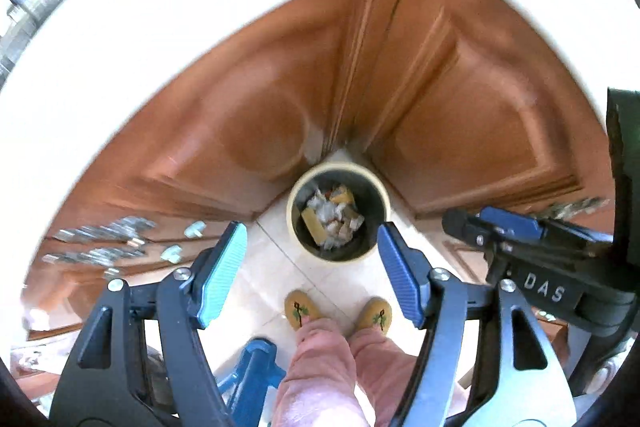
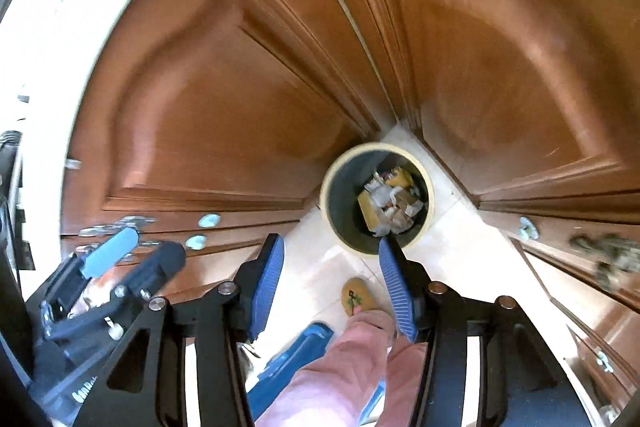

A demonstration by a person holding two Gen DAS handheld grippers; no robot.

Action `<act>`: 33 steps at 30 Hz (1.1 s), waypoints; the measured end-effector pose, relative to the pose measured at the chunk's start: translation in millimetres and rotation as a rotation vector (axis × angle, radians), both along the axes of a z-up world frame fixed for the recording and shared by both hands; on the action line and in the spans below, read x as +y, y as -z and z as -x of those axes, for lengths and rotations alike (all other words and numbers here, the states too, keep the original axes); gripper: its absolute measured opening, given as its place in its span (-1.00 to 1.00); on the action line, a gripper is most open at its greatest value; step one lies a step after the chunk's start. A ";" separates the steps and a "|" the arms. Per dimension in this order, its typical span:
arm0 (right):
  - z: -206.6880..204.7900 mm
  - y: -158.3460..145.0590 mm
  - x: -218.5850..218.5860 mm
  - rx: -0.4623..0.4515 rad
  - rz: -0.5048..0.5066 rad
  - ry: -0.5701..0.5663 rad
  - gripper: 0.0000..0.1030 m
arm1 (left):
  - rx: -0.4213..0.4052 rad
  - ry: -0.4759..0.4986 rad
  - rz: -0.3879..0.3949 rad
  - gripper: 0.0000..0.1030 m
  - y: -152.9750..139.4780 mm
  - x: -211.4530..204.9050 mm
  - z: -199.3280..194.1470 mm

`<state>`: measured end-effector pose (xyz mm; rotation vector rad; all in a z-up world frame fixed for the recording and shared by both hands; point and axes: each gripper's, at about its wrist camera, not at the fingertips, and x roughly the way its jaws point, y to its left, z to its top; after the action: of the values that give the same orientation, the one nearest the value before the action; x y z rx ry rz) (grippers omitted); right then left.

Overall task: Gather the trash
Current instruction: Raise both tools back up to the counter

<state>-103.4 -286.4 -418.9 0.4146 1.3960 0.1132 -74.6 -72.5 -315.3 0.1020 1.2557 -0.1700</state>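
A round cream-rimmed trash bin stands on the tiled floor in a cabinet corner. It holds crumpled white paper and yellow scraps. My left gripper is open and empty, high above the bin, looking straight down. The right gripper shows at the right of the left wrist view. In the right wrist view the bin lies just beyond my open, empty right gripper. The left gripper shows at the lower left there.
Brown wooden cabinet doors meet in a corner behind the bin. A white countertop overhangs them. Round cabinet knobs stick out. The person's pink trousers and yellow slippers are on the floor below.
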 end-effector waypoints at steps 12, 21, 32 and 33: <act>1.0 -187.9 27.1 -0.243 -0.007 -0.029 0.08 | -0.275 -0.029 0.044 0.27 -175.3 30.7 -6.2; -6.7 -283.1 40.9 -0.387 0.000 -0.005 0.09 | -0.419 0.014 0.060 0.27 -273.2 43.2 -8.8; -17.3 -368.1 59.2 -0.543 0.042 0.016 0.13 | -0.546 0.055 0.075 0.29 -337.6 51.1 -19.7; -18.4 -375.0 61.6 -0.555 0.050 0.015 0.14 | -0.553 0.053 0.078 0.29 -341.4 52.9 -21.2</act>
<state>-85.0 -224.9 -44.0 0.3201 0.8466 0.1664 -53.4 -19.5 26.1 0.1060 0.6951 -0.2183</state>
